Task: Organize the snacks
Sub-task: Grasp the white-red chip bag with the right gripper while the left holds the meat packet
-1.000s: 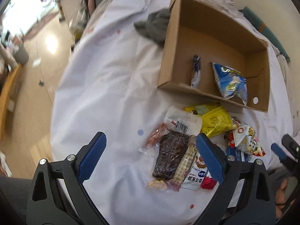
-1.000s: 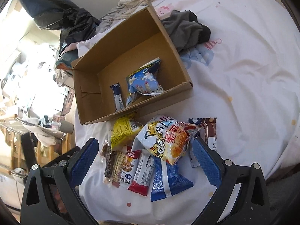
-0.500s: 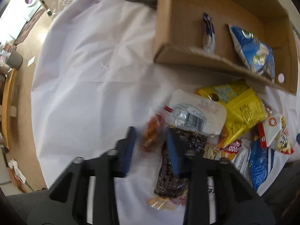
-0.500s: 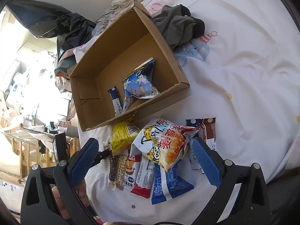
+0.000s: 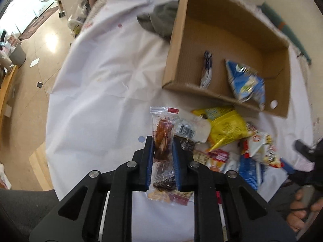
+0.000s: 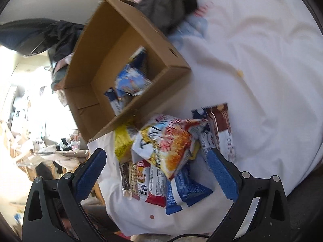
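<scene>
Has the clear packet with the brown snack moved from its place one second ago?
Yes. The clear snack packet lay against the pile near the yellow bag; now the left gripper pinches it upright, off the white sheet.

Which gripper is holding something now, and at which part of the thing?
The left gripper is shut on a clear snack packet with brown pieces, pinching it across its middle. The right gripper is open and holds nothing.

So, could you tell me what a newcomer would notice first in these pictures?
First, the left tool, shut on a clear-wrapped snack at the pile's left edge. Then the colourful snack pile on the white sheet, and behind it the cardboard box holding a blue bag.
</scene>
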A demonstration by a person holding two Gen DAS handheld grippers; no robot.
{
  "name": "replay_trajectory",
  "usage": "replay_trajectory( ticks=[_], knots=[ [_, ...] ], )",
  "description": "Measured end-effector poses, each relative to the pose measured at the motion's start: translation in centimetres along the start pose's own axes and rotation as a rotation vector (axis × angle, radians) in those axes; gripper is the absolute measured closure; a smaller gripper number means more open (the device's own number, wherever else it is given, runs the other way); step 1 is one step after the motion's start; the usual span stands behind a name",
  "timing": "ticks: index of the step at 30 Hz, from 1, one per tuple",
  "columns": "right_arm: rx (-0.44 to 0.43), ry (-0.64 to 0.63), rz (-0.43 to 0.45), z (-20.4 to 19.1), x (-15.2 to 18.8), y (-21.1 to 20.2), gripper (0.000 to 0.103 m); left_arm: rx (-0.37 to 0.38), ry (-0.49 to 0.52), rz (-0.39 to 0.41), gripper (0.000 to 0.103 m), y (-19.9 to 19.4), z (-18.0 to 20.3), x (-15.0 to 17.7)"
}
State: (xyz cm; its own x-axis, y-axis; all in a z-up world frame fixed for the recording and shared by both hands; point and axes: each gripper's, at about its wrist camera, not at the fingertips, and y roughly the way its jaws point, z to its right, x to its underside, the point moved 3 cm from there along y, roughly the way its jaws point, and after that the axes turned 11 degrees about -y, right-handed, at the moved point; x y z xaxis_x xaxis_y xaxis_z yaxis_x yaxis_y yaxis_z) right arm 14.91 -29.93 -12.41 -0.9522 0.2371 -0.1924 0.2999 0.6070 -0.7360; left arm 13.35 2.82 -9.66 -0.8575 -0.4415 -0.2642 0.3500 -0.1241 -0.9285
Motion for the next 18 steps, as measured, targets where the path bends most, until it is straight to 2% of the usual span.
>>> replay_trajectory(
  ticks=[2, 3, 4, 9, 14, 17, 18],
  knots=[
    [0.012, 0.021, -0.023, 0.2, 0.1, 0.7, 0.004, 0.015, -0.013, 0.018, 0.088, -1.1, -0.1, -0.2],
    [0.021, 0.027, -0.04, 0.3, 0.1, 1.2, 0.011, 0.025, -0.017, 0.028, 0.088, -1.5, -0.1, -0.4],
    [0.022, 0.031, -0.058, 0.2, 0.2, 1.8, 0.013, 0.031, -0.016, 0.032, 0.088, -1.3, 0.2, -0.6],
    [0.041, 0.034, -0.095, -0.6, -0.6, 3.8, 0.013, 0.053, 0.003, 0.042, 0.088, -1.5, 0.8, -0.4],
    [0.051, 0.098, -0.111, 0.2, -1.0, 5.1, 0.016, 0.066, -0.001, 0.027, 0.088, -1.1, 1.3, -0.5],
    [0.049, 0.131, -0.13, 0.9, -1.1, 5.7, 0.03, 0.071, -0.009, 0.017, 0.088, -0.8, 1.5, -0.6],
    [0.044, 0.131, -0.128, 1.0, -1.2, 5.7, 0.038, 0.07, -0.007, 0.016, 0.088, -0.6, 1.6, -0.5]
  ],
)
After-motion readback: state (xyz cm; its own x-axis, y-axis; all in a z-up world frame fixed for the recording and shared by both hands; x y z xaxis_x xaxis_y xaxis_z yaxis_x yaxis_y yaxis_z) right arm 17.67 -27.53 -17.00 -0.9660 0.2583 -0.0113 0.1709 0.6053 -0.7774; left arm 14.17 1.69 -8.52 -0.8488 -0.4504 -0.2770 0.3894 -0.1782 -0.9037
